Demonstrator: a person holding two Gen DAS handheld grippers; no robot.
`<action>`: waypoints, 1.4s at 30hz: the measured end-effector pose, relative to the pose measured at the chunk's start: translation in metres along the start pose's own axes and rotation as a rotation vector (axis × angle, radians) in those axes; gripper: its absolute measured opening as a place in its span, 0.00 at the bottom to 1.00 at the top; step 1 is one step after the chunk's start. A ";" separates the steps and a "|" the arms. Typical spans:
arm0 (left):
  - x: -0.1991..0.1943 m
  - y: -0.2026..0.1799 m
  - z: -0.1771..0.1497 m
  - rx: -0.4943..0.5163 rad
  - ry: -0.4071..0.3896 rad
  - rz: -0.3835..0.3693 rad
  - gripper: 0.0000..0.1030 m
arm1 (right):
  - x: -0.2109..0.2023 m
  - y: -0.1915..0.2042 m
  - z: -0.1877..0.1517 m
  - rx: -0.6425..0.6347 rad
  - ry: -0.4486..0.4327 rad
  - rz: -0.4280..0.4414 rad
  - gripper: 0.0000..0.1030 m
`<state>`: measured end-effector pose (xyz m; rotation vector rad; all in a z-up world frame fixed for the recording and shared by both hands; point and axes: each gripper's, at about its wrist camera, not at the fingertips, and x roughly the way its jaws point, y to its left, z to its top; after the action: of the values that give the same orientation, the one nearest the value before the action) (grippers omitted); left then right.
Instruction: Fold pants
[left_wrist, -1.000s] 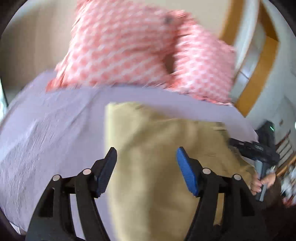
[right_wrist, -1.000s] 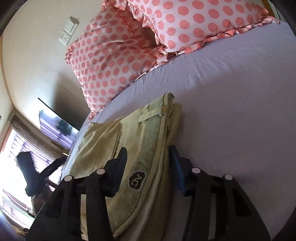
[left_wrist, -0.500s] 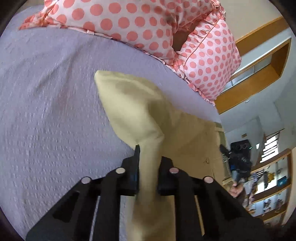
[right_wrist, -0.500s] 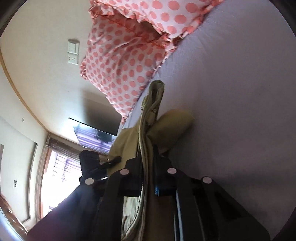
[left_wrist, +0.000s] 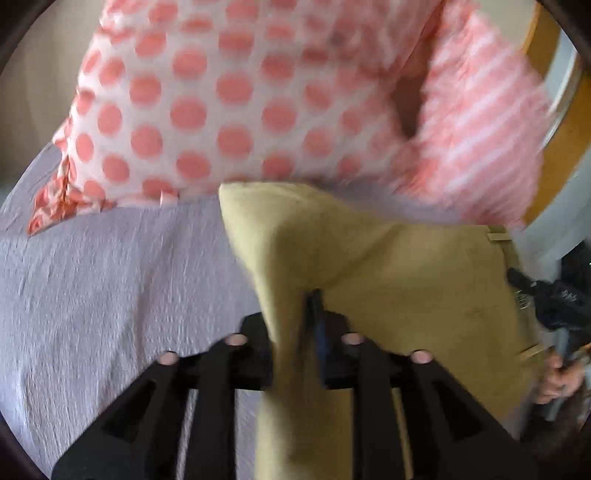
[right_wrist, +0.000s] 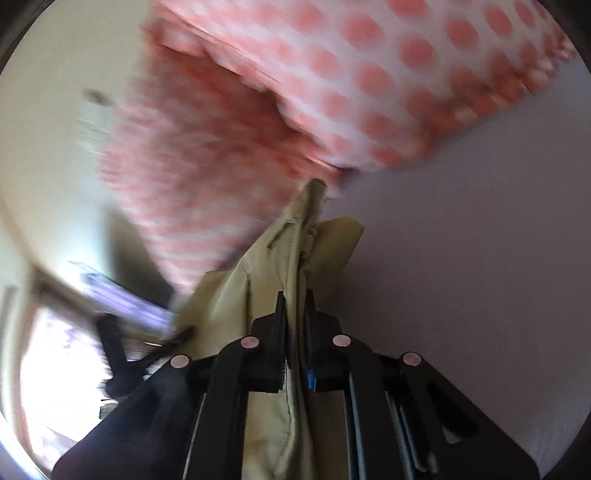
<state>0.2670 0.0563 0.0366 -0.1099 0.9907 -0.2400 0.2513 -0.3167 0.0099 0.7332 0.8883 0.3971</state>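
The khaki pants (left_wrist: 406, 280) are folded and lifted off the lilac bed sheet (left_wrist: 110, 288). My left gripper (left_wrist: 295, 325) is shut on one edge of the folded cloth, which bunches up between its jaws. My right gripper (right_wrist: 294, 325) is shut on the waistband end of the pants (right_wrist: 280, 258), which stands up in a ridge ahead of its jaws. The right gripper also shows at the right edge of the left wrist view (left_wrist: 554, 306). Both views are blurred by motion.
Two pink polka-dot pillows (left_wrist: 229, 103) lie at the head of the bed, close behind the pants, and also show in the right wrist view (right_wrist: 369, 85). The lilac sheet (right_wrist: 480, 258) spreads to the right. A wall and window lie to the left.
Both grippers closed on the pants about half a second ago and have since carried them up and toward the pillows, which now fill more of both views.
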 end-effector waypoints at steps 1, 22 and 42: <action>0.000 0.000 -0.002 0.004 -0.007 0.009 0.27 | 0.004 -0.004 -0.001 0.006 0.011 -0.023 0.15; -0.082 -0.041 -0.079 0.049 -0.119 0.012 0.91 | -0.070 0.069 -0.071 -0.306 -0.104 -0.234 0.99; -0.098 -0.050 -0.210 0.036 -0.158 0.249 0.98 | -0.035 0.097 -0.233 -0.540 -0.125 -0.554 0.99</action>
<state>0.0320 0.0365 0.0122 0.0275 0.8333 -0.0205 0.0397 -0.1751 0.0028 0.0021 0.7783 0.0811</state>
